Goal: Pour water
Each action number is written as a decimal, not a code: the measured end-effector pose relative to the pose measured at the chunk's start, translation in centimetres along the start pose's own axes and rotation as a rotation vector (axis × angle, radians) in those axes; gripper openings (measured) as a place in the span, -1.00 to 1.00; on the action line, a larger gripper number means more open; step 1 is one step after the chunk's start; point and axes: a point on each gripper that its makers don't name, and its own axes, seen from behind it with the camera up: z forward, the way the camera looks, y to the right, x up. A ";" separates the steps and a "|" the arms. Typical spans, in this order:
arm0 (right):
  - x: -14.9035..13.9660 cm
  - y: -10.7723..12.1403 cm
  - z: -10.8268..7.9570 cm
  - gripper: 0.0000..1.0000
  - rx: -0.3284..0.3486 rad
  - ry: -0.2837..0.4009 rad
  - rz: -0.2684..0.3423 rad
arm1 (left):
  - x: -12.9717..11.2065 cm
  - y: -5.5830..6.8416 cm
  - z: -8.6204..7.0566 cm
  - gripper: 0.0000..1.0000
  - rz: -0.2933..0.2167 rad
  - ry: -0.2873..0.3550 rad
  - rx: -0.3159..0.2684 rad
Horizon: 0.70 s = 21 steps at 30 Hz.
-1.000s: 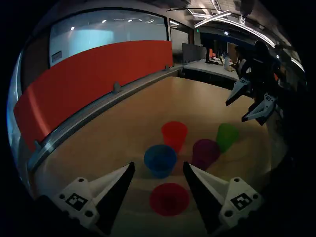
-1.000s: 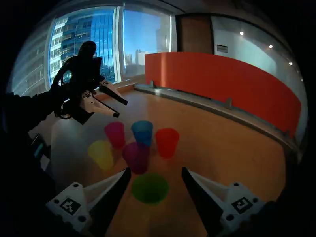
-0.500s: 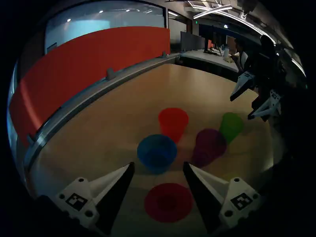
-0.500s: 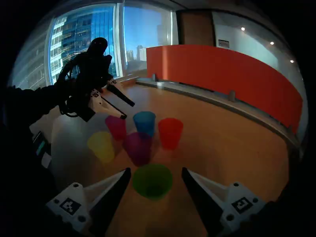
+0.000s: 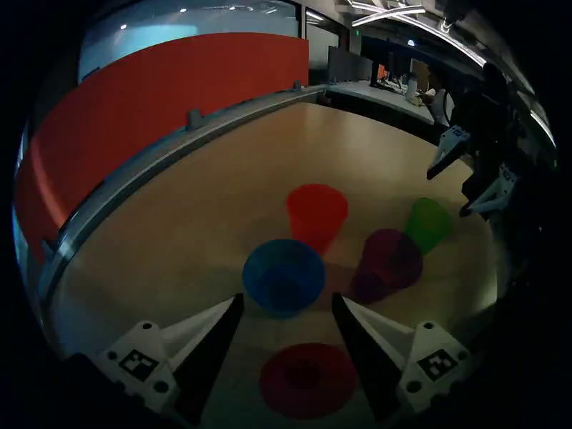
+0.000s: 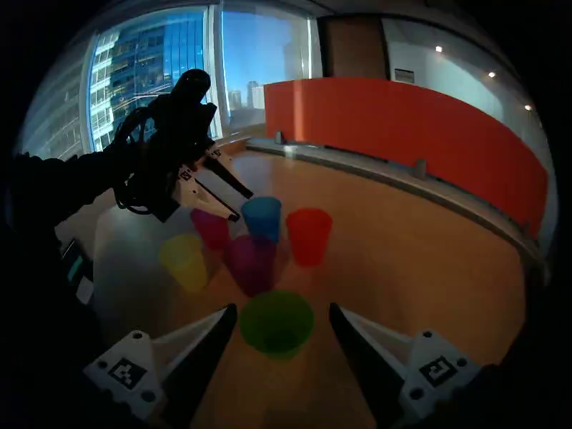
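Several coloured plastic cups stand clustered on a wooden table (image 5: 214,200). In the left gripper view my left gripper (image 5: 287,297) is open, with the blue cup (image 5: 284,277) just past its fingertips and a pink cup (image 5: 307,379) below them. Beyond stand a red cup (image 5: 317,214), a purple cup (image 5: 390,261) and a green cup (image 5: 427,224). In the right gripper view my right gripper (image 6: 282,307) is open around the green cup (image 6: 277,323) without touching it. A yellow cup (image 6: 184,261) stands at the left. The left gripper (image 6: 243,206) hovers over the pink cup (image 6: 212,229).
An orange partition (image 5: 157,93) with a metal rail (image 5: 143,179) runs along the table's far edge. Large windows (image 6: 164,71) lie behind the person's dark sleeve (image 6: 64,186). The right gripper (image 5: 447,194) hangs open beside the green cup. Bare tabletop (image 6: 429,286) stretches toward the partition.
The left gripper has advanced over the cups: the blue cup has come nearer its fingertips and the pink cup has slid lower. The right gripper has edged closer to the green cup.
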 end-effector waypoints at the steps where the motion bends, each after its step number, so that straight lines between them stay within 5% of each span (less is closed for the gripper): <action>1: 0.0 0.0 0.0 0.99 0.000 0.000 0.001 | 0.0 0.0 0.2 0.82 0.000 -0.001 0.000; 21: -0.3 0.4 0.5 0.99 0.001 -0.014 0.011 | -0.1 0.0 3.0 0.82 -0.010 0.002 -0.004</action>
